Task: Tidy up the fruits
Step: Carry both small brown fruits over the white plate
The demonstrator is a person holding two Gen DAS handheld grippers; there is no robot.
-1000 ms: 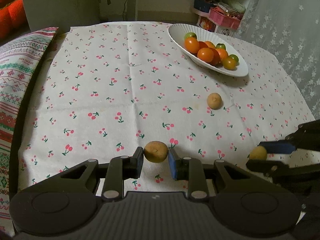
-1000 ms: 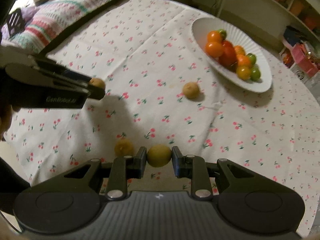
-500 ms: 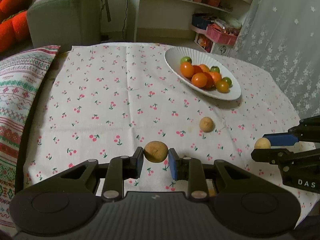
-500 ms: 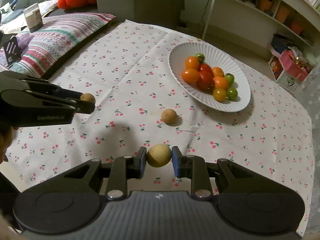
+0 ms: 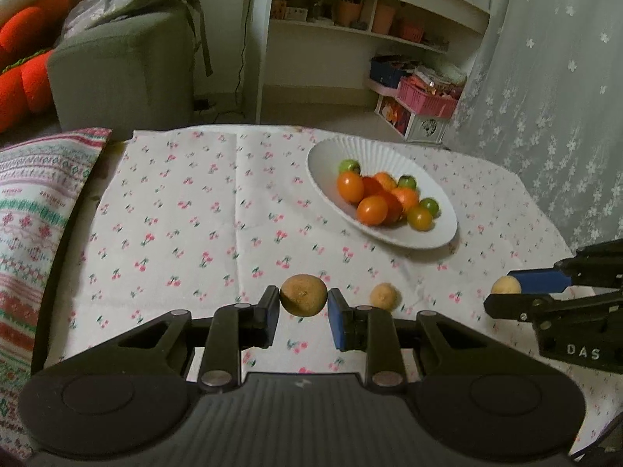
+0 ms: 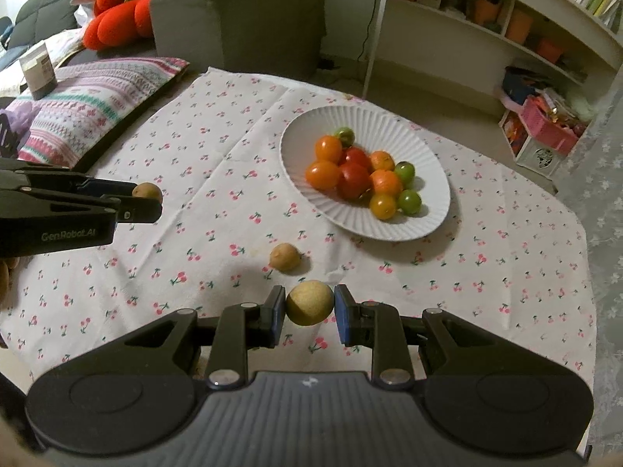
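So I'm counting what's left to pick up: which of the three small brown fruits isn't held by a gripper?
The brown fruit on the tablecloth, lying alone just short of the white plate; the other two are clamped in grippers.

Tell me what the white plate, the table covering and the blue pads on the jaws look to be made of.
White plate: likely paper or thin plastic, matte; its rim is finely fluted like a disposable plate, though ceramic is possible.
Table covering: woven fabric, matte, with a cherry print; fold creases and soft wrinkles show.
Blue pads: probably rubber or soft plastic, dull finish, set on black rigid plastic fingers.
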